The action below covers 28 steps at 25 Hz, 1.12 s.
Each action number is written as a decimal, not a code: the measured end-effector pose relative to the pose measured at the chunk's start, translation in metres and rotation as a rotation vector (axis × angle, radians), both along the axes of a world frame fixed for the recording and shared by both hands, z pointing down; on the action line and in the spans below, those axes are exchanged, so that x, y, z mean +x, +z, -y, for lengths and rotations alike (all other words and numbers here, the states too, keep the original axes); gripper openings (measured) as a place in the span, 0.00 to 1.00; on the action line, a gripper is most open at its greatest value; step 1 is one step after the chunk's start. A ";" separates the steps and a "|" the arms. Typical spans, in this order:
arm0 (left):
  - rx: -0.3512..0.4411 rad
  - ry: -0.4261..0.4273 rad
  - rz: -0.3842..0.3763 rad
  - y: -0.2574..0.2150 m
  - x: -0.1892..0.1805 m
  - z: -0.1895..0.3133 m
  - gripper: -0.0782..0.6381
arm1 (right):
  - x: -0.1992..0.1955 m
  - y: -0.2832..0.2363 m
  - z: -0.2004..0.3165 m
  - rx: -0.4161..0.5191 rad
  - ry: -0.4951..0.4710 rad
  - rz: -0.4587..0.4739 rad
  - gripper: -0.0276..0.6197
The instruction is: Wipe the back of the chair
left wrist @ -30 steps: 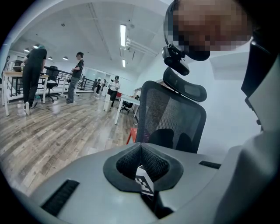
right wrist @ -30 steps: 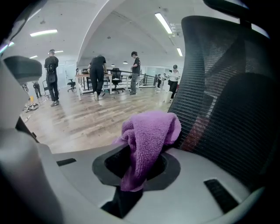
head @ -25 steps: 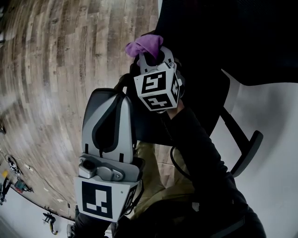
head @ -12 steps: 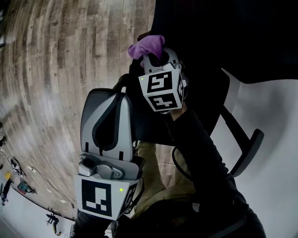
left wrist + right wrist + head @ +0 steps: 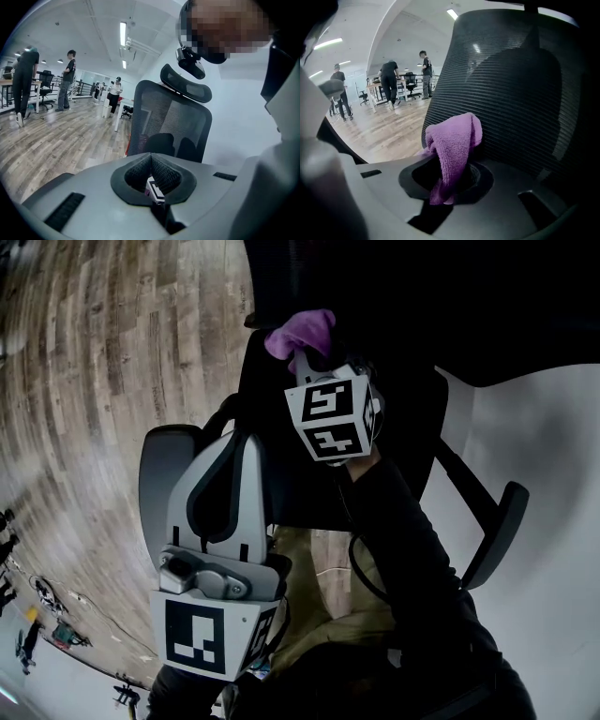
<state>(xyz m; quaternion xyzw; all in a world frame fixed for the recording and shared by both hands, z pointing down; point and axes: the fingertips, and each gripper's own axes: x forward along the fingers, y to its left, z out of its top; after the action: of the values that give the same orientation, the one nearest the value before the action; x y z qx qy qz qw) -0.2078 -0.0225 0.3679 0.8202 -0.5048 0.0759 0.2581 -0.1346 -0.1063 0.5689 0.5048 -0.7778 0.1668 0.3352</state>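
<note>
Right tool (image 5: 449,177) edged rightward, pinching fuzzy purple cloth (image 5: 453,140).

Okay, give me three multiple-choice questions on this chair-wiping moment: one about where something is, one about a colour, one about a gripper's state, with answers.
1. Where is the cloth?
A) lying on the floor
B) in the right gripper, up at the chair back
C) draped over an armrest

2. What colour is the cloth?
A) white
B) green
C) purple

3. How does the left gripper stand?
A) jaws together, holding nothing
B) shut on the cloth
C) wide apart around a bottle

Answers:
1 B: the right gripper view shows the cloth pinched between its jaws, right at the black mesh.
2 C: it reads purple in the head view and the right gripper view.
3 A: the left gripper view shows its jaws meeting with nothing between them.
</note>
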 end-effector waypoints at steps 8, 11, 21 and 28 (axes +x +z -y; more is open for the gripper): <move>-0.002 0.045 0.012 -0.005 0.028 0.005 0.12 | 0.028 -0.006 0.004 -0.005 0.023 -0.003 0.14; 0.001 0.044 0.010 -0.006 0.034 0.006 0.12 | 0.032 -0.007 0.005 -0.004 0.021 0.000 0.14; -0.013 0.068 0.060 0.012 0.040 0.002 0.12 | 0.043 -0.002 0.000 0.003 0.021 0.012 0.14; -0.008 0.103 0.072 0.030 0.063 0.009 0.12 | 0.076 0.000 -0.006 -0.001 0.067 0.022 0.15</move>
<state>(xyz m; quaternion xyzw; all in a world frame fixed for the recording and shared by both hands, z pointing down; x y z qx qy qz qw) -0.1447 -0.0318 0.3979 0.8408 -0.4705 0.1205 0.2390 -0.0588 -0.0999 0.5687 0.5285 -0.7640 0.1842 0.3211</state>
